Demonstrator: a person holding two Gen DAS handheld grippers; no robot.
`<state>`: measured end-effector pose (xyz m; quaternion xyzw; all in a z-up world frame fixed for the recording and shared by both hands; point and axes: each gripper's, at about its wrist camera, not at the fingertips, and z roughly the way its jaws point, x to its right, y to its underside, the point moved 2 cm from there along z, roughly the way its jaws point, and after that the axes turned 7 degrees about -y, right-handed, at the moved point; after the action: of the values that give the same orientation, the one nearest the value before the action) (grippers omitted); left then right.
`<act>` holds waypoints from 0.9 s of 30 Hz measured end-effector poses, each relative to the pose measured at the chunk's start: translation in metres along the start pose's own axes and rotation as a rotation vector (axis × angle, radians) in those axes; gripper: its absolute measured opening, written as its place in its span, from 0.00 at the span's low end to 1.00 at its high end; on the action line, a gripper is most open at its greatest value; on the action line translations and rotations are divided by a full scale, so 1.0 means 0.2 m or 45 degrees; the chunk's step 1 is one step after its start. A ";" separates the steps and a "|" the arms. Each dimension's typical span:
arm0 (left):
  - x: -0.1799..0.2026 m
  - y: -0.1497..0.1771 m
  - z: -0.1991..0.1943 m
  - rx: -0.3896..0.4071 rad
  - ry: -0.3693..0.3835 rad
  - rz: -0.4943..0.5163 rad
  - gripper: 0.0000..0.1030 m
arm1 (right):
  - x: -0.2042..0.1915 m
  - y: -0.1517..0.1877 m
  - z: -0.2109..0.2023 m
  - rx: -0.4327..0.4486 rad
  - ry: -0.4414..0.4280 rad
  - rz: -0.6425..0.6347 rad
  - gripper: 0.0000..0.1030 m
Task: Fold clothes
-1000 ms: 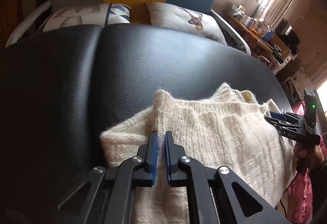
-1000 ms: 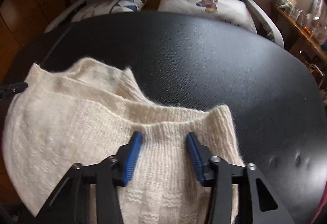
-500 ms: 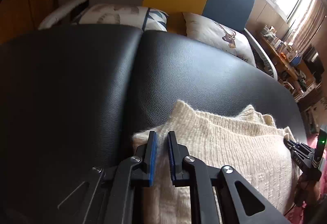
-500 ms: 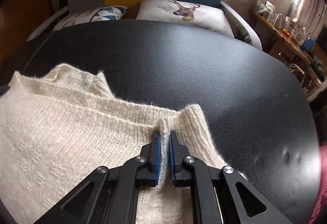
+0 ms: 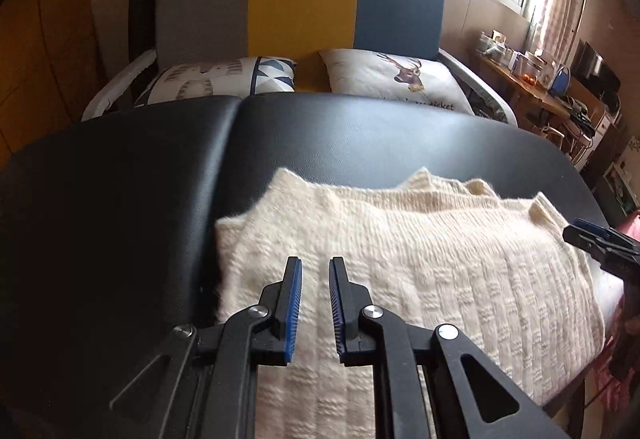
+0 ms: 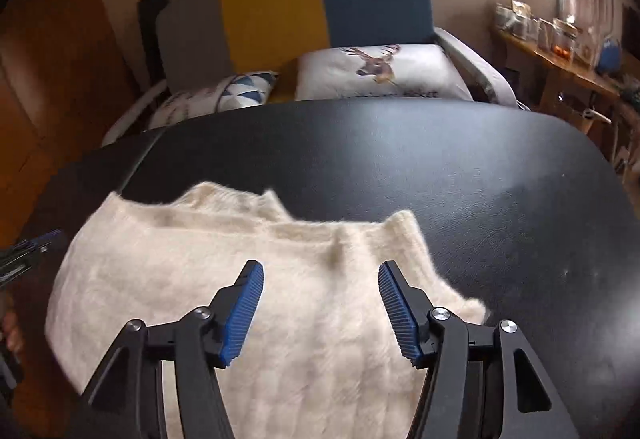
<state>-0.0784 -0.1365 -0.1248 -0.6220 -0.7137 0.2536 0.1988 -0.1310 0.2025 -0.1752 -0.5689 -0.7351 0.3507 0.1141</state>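
Observation:
A cream knitted sweater [image 5: 420, 271] lies folded on the black padded table [image 5: 360, 135]; it also shows in the right wrist view [image 6: 280, 279]. My left gripper [image 5: 314, 267] hovers above the sweater's left part, its jaws a narrow gap apart with nothing between them. My right gripper [image 6: 320, 271] is open wide above the sweater's right edge and holds nothing. The right gripper also shows at the right edge of the left wrist view [image 5: 592, 239].
Behind the table stands a sofa [image 5: 300, 3] with grey, yellow and teal back panels and two printed cushions [image 5: 396, 75]. A cluttered wooden shelf [image 5: 532, 79] runs along the right wall under the window. The table's black surface [image 6: 480, 175] stretches beyond the sweater.
My right gripper has let go of the sweater's edge and opened wide. My left gripper has opened slightly and drawn back and up. The sweater now lies flat.

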 end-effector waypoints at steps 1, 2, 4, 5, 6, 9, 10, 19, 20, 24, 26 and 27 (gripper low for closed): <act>0.03 0.02 0.00 -0.005 -0.007 0.012 0.13 | -0.02 0.03 0.00 -0.014 -0.006 -0.017 0.60; 0.04 0.04 0.02 -0.013 -0.027 0.023 0.13 | -0.05 0.06 0.00 -0.029 -0.012 -0.035 0.60; 0.05 0.08 0.10 -0.051 -0.074 0.044 0.13 | -0.05 0.14 0.02 -0.081 0.011 -0.039 0.60; 0.05 0.10 0.13 -0.071 -0.098 0.055 0.16 | -0.03 0.18 0.04 -0.112 0.035 -0.026 0.60; 0.04 0.12 0.17 -0.077 -0.106 0.054 0.16 | 0.00 0.23 0.06 -0.144 0.067 0.004 0.60; 0.00 0.12 0.18 -0.067 -0.072 0.008 0.16 | 0.10 0.31 0.03 -0.109 0.032 0.143 0.60; 0.00 0.12 0.19 -0.070 -0.066 -0.003 0.16 | 0.10 0.33 0.02 -0.113 0.035 0.147 0.60; 0.05 0.10 0.10 -0.063 -0.077 0.034 0.16 | 0.06 0.41 -0.13 -0.052 -0.033 0.065 0.61; 0.07 0.10 0.09 -0.061 -0.070 0.037 0.16 | 0.06 0.42 -0.15 -0.042 -0.037 0.056 0.61; 0.15 0.08 0.03 -0.054 -0.041 0.049 0.16 | 0.11 0.49 -0.26 0.000 -0.076 0.081 0.61; 0.19 0.08 0.00 -0.047 -0.018 0.063 0.16 | 0.18 0.55 -0.33 0.026 -0.118 0.131 0.62; 0.25 0.08 -0.02 -0.035 0.021 0.094 0.16 | 0.21 0.59 -0.38 0.031 -0.162 0.171 0.65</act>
<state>-0.0710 -0.0850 -0.1333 -0.6527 -0.6920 0.2455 0.1867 -0.0134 0.2826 -0.2057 -0.5921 -0.6967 0.4018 0.0503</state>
